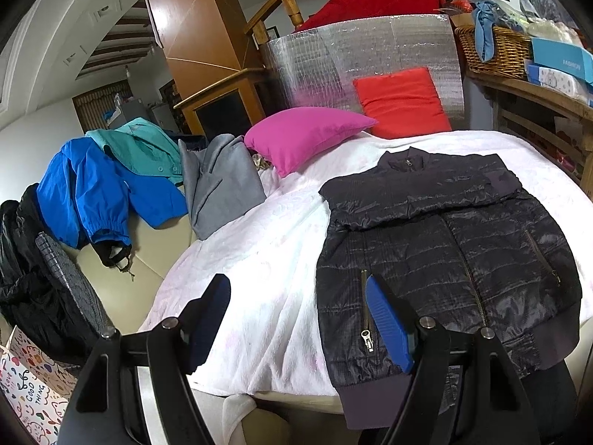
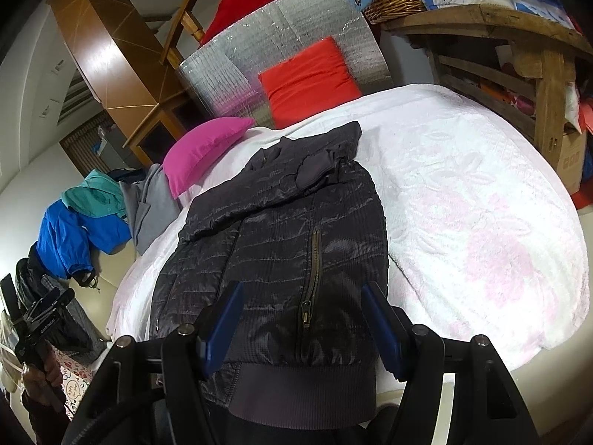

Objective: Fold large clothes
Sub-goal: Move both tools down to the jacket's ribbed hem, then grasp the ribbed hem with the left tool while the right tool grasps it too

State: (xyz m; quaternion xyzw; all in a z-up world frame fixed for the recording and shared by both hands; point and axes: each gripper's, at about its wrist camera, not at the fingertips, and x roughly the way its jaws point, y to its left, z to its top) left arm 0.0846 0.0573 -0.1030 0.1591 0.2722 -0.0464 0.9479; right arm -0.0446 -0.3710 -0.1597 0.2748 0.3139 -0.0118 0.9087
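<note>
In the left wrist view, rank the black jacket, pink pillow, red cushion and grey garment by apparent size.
1. black jacket, clearly largest, though nearest.
2-4. pink pillow, grey garment and red cushion look alike; I won't rank them.

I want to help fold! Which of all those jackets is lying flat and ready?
The black jacket, spread zipped on the white blanket with its sleeves folded in. The blue jacket, teal one and grey one lie heaped off to the side.
</note>
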